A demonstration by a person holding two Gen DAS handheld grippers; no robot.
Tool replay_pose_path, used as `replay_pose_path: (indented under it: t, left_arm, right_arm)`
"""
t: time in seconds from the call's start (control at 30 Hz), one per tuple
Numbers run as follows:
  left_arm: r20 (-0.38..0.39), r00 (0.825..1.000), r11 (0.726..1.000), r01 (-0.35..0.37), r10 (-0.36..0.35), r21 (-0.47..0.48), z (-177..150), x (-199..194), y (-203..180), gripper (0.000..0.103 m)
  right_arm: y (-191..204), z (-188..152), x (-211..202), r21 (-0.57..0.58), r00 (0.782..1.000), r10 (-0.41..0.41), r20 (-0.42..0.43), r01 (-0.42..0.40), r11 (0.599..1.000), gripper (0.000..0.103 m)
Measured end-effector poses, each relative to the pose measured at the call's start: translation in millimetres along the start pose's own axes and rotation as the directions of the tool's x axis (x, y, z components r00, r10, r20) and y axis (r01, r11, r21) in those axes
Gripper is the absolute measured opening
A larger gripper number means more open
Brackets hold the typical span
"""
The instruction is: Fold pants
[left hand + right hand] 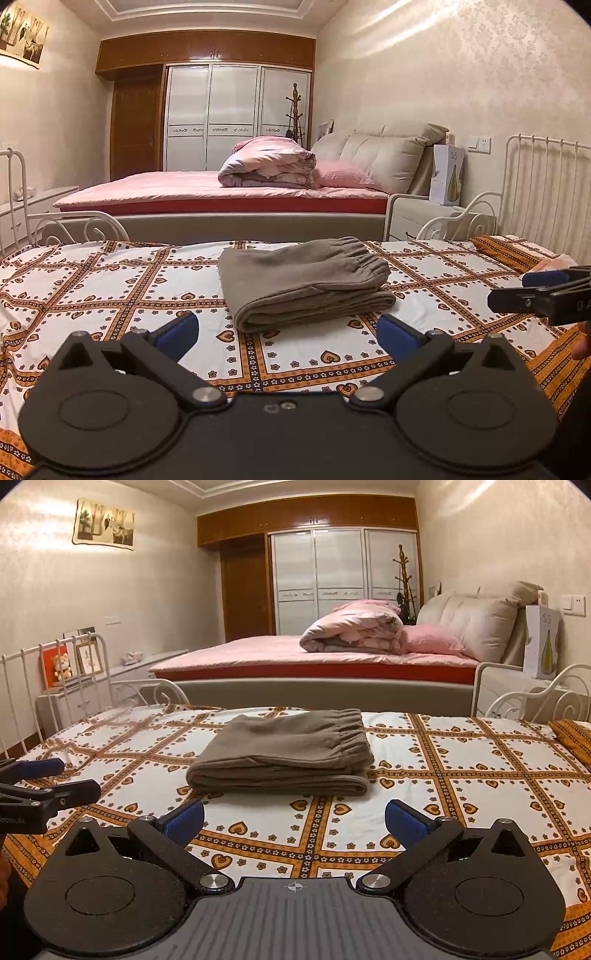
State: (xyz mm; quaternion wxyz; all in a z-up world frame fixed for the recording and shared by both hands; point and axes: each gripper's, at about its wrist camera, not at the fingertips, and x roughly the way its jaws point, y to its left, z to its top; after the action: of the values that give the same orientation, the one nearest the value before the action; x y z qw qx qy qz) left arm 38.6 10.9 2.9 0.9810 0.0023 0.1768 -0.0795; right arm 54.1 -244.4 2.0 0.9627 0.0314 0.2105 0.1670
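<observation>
Both wrist cams are sitting low and near the folded pants (304, 282), looking across them at the pink bed (221, 192), each catching the other's gripper.

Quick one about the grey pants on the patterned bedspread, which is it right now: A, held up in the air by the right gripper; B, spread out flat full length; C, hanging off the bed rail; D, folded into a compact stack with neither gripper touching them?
D: the pants lie as a folded stack on the bedspread, while the left gripper and right gripper both sit open, short of them.
</observation>
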Motion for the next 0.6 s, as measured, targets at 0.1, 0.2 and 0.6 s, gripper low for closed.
replay_pose_path:
  t: [0.1,0.2,0.6]
  left_arm:
    - [0.000,1.000,1.000,0.001,-0.001,0.000,0.1,-0.1,0.2,0.097]
    - [0.001,1.000,1.000,0.001,-0.001,0.000,0.1,0.0,0.3,0.097]
    - [0.007,1.000,1.000,-0.001,0.001,0.006,-0.1,-0.9,0.1,0.097]
  right_arm:
    - [0.2,-0.2,0.0,0.000,1.000,0.001,0.000,-0.001,1.000,0.103]
    - [0.6,-0.1,-1.0,0.003,1.000,0.000,0.001,0.000,1.000,0.103]
    - [0.3,0.9,-1.9,0.004,1.000,0.001,0.002,-0.001,1.000,0.103]
